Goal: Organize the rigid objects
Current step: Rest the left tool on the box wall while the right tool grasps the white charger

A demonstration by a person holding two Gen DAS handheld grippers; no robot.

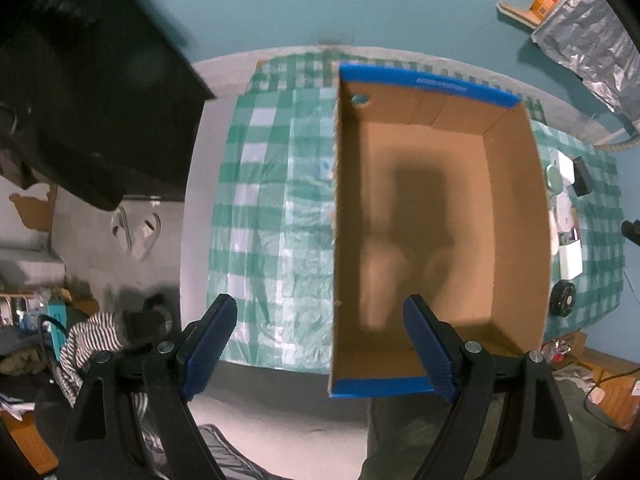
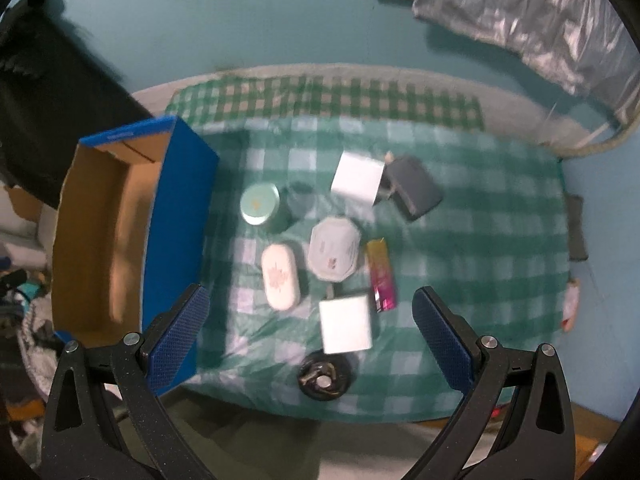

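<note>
An open cardboard box [image 1: 516, 220] with blue outer walls lies on the green checked cloth; it is empty. It also shows at the left in the right wrist view [image 2: 100, 216]. My left gripper [image 1: 320, 344] is open and empty, above the box's near left wall. My right gripper [image 2: 312, 332] is open and empty, above a cluster of small items: a white square box [image 2: 346, 329], a white oval case [image 2: 280, 276], a grey octagonal case [image 2: 334, 254], a round teal tin [image 2: 259, 203], a pink packet [image 2: 382, 276], a black round object [image 2: 325, 376], another white box [image 2: 357, 178] and a dark charger [image 2: 414, 190].
The green checked cloth [image 1: 272, 208] covers a table against a teal wall. A black cloth [image 1: 88, 92] hangs at the left. A silver foil bag [image 2: 532, 28] hangs at the upper right. Clutter lies on the floor at the left [image 1: 40, 320].
</note>
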